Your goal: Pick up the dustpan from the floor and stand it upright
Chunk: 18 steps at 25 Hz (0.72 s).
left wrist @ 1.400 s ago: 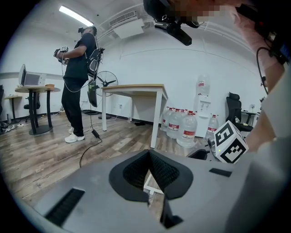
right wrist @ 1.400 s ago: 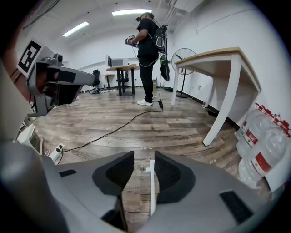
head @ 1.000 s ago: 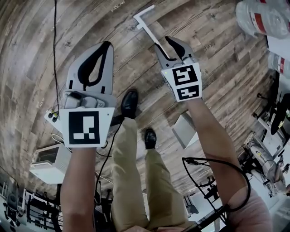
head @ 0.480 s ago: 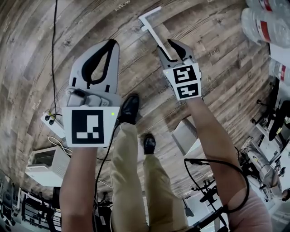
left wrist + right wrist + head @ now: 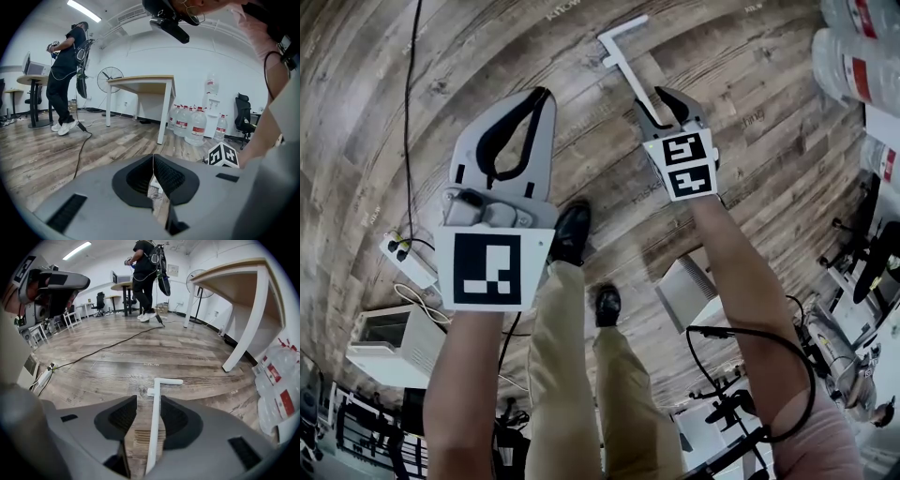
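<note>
Dustpan handle (image 5: 623, 66): white stick, between the jaws of the right claw (image 5: 149, 399), poking out past its tips.
Right claw: squeezes the stick.
Left claw (image 5: 153, 157): jaws pressed together, holds nothing.
Done: grabbed, seems lifted off the floor (image 5: 487, 56).
To do: stand it up straight.

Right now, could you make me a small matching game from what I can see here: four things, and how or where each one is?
Things:
1. left gripper
2. right gripper
3. water bottles
4. shoe

States:
A. white dustpan handle between its jaws
B. black
C. jaws together, nothing held
D. grouped near a table leg

Pairs: 1-C, 2-A, 3-D, 4-B
</note>
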### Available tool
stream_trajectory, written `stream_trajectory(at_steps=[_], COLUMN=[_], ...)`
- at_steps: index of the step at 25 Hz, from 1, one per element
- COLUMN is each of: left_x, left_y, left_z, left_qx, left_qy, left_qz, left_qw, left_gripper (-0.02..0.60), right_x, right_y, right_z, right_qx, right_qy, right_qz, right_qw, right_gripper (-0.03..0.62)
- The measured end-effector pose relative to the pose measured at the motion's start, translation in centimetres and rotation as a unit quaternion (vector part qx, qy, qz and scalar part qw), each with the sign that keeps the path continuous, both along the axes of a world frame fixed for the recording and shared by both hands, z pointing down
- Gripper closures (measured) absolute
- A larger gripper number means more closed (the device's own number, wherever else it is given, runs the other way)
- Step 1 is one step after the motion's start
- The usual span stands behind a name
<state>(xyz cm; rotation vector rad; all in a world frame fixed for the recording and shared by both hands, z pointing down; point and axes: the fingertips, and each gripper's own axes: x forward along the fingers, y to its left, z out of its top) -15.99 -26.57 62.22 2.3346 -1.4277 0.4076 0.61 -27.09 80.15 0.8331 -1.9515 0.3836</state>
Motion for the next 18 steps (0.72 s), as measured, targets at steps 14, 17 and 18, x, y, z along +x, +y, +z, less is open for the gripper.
stream_trajectory(at_steps=[14,17,18], left_x=[0.8,0.5,0.5], left_y=[0.7,0.9,0.9], left_z=[2.3,2.6,2.6], left_qx=[-0.004,-0.005,-0.006], left_qy=[-0.003,-0.004,-0.004], left_qz=[0.021,0.02,0.019], left_qw=[0.9998,0.9998,0.9998], left_gripper=[0.568,0.568,0.568], right_x=[0.8,1.1,1.2], right_y=[0.1,0.2,0.3], right_z=[5.5,6.6,6.9], right_qx=[-0.022,-0.029,-0.033], right_qy=[0.026,0.036,0.039], right_qz=[-0.018,-0.017,-0.016], right_qw=[0.999,0.999,0.999], right_gripper=[0.434,0.434,0.436])
